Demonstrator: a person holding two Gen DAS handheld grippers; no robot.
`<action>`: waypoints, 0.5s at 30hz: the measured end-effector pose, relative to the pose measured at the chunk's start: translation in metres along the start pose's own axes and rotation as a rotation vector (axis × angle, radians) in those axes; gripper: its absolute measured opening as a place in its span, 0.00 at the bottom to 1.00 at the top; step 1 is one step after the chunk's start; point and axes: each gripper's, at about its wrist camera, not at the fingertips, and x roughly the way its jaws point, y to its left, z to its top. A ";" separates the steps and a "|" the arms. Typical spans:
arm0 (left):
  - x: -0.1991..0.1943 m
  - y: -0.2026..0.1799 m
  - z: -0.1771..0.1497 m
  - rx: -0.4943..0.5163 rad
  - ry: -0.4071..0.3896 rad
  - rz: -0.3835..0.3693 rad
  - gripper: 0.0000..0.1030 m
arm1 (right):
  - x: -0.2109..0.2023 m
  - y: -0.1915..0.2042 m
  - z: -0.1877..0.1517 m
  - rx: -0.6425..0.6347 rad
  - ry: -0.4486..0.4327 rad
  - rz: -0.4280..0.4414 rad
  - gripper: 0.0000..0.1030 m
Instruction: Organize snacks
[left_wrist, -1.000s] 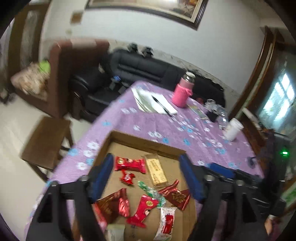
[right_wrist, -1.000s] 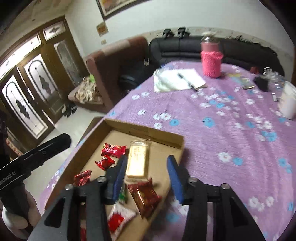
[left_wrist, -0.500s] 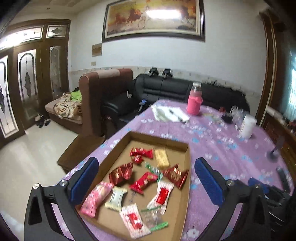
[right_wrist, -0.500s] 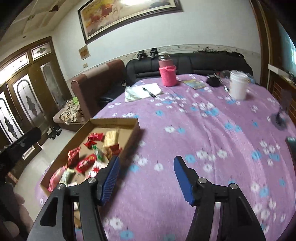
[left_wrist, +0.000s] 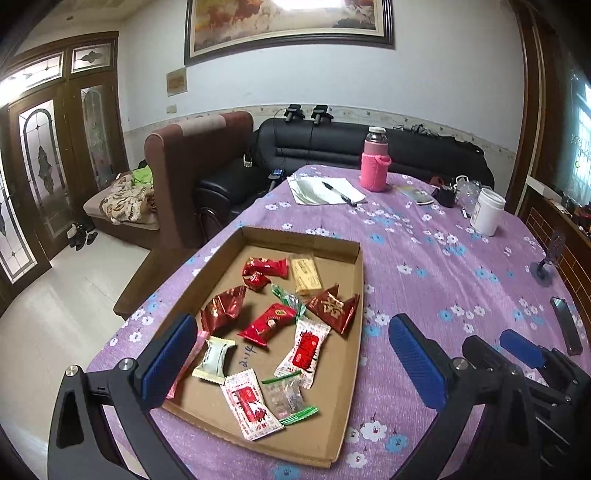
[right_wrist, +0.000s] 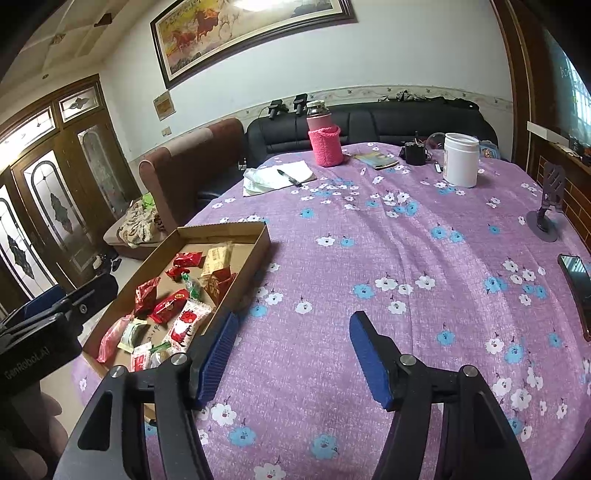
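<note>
Left wrist view: left claw (left_wrist: 291, 356) spread wide, nothing between the pads, held above the near end of the cardboard tray (left_wrist: 354, 273). A second ago, set low and close over the wrappers; now drawn back and raised, whole tray in sight. Right wrist view: right claw (right_wrist: 291, 356) likewise spread and empty, over bare purple tabletop (right_wrist: 369, 258) beside the tray's right wall. A second ago, positioned around the pale yellow bar (left_wrist: 306, 275); since pulled away to the right with nothing carried.

Snacks all inside the tray, none on the cloth: red packets (left_wrist: 264, 266) and the yellow bar at the far end, dark red foil pouches (left_wrist: 332, 308) and a green-wrapped sweet (left_wrist: 286, 297) mid-tray, white packets (left_wrist: 306, 352), a pink packet partly hidden behind the left pad, and a clear bag (left_wrist: 286, 397) at the near end. Loosely scattered, some touching, not sorted by kind.

Elsewhere on the tabletop, well apart from the tray: pink bottle (left_wrist: 375, 162), papers with a pen (left_wrist: 325, 190), white cup (left_wrist: 487, 211), phone (right_wrist: 578, 291).

Judgement: both claws withdrawn without a pick suggests either a finished placing phase or a pause before regrouping. No snack in hand; any further sorting calls for a fresh approach to the tray.
</note>
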 end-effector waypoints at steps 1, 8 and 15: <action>0.001 0.001 -0.001 -0.003 0.003 -0.002 1.00 | 0.001 0.001 0.000 -0.003 0.004 -0.001 0.67; 0.006 0.008 -0.002 -0.021 0.022 -0.012 1.00 | 0.008 0.010 -0.005 -0.032 0.028 -0.009 0.67; 0.013 0.016 -0.005 -0.037 0.046 -0.024 1.00 | 0.014 0.023 -0.009 -0.062 0.043 -0.018 0.70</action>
